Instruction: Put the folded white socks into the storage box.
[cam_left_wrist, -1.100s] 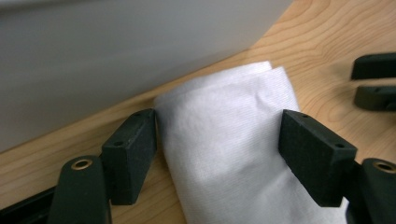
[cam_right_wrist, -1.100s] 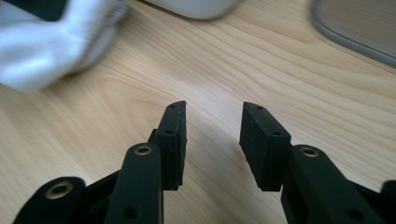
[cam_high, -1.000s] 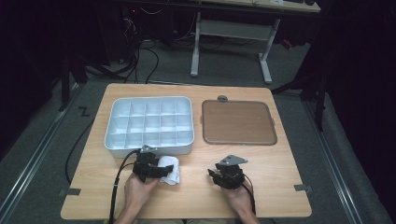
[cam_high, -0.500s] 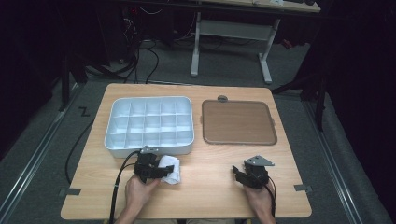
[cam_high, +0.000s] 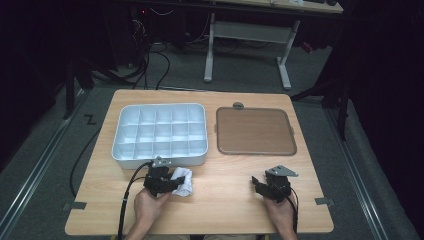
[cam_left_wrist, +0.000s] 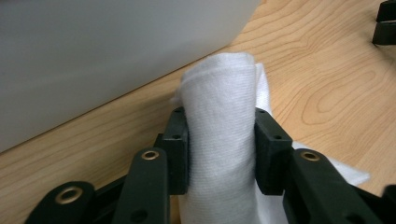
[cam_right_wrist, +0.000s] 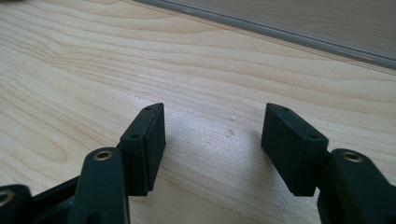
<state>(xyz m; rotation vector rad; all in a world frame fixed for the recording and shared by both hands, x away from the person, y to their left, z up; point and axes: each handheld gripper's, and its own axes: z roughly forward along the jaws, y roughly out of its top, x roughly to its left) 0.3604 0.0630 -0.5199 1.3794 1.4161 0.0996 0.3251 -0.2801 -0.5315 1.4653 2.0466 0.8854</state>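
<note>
On the near half of the wooden table (cam_high: 220, 200), I work with a gripper in each hand. The largest item on it is the white compartment tray (cam_high: 160, 134), set at the left, with the brown flat tray (cam_high: 255, 131) just beside it on the right; the two do not touch.

The thing in hand is a white cloth (cam_high: 182, 181). It lies on the table surface just in front of the compartment tray's near wall, close to its right corner. It is a soft woven fabric with a fine ribbed texture, bunched into an upright fold. In the left gripper view the fold (cam_left_wrist: 219, 140) rises between my jaws and stands above their tips, with a loose flat edge trailing out on the table to the right.

My left gripper (cam_high: 161, 181) has just been closing its jaws. Both pads now press against the sides of the cloth fold, so the cloth is gripped at a moderate opening.

My right gripper (cam_high: 270, 186) rests well apart from the cloth, near the table's right front area. Its jaws have just been opening and stand wide, with bare wood between them and nothing held.
</note>
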